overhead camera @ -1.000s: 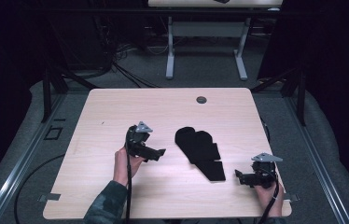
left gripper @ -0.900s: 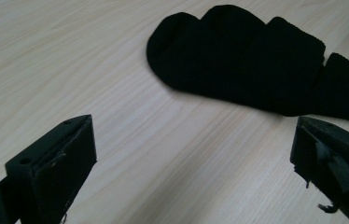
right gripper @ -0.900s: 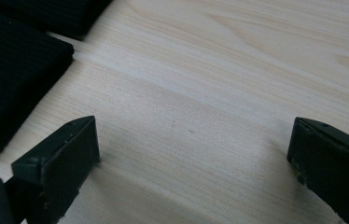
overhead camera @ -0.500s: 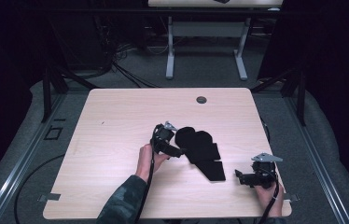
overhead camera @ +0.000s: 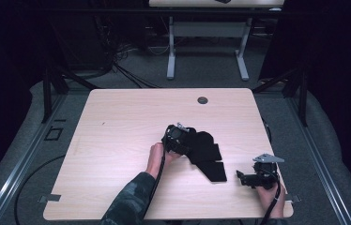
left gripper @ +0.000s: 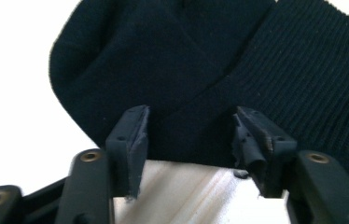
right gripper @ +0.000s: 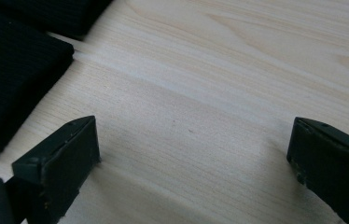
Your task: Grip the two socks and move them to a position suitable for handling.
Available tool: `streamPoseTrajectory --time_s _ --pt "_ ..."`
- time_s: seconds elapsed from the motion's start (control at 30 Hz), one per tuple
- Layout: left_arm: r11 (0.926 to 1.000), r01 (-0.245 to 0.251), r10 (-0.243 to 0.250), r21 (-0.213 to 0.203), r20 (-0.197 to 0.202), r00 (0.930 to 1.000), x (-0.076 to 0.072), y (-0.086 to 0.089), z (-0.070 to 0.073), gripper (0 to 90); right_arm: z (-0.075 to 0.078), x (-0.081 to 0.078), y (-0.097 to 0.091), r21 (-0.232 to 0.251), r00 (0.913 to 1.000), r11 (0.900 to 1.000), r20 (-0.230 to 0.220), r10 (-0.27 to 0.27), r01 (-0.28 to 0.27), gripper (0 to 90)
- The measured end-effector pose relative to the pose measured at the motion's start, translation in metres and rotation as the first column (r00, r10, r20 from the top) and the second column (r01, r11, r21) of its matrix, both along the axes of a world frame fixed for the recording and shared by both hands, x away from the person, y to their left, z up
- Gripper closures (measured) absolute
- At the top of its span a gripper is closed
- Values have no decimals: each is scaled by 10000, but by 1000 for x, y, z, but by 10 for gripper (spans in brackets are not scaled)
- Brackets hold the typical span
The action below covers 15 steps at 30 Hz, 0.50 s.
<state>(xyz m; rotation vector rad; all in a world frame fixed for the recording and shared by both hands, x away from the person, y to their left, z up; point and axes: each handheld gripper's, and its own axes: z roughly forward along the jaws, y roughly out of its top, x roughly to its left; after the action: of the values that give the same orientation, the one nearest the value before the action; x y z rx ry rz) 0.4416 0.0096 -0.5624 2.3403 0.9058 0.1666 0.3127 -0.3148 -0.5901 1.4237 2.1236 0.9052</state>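
Black sock [left gripper: 219,70] edge sits between left gripper [left gripper: 189,135] pads, jaws just been closing, not yet pinching. Right gripper [right gripper: 191,154] wide open over bare table [right gripper: 219,70], sock beside it.

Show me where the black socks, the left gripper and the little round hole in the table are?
black socks [overhead camera: 207,154], high view, ribbed cuff area.
left gripper [left gripper: 189,135], left gripper view, between its tips.
round hole [overhead camera: 202,100], high view, its centre.
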Motion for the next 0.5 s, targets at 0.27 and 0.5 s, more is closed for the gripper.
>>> streamPoseTrajectory --time_s 0.27,0.5 --pt "9987 -94 63 500 611 9981 -5 -1 -1 830 0 0 0 -48 10000 10000 -34 21 -21 18" --pt "9997 -144 130 203 700 9975 -8 1 5 856 0 0 0 -50 10000 10000 -34 21 -21 21"
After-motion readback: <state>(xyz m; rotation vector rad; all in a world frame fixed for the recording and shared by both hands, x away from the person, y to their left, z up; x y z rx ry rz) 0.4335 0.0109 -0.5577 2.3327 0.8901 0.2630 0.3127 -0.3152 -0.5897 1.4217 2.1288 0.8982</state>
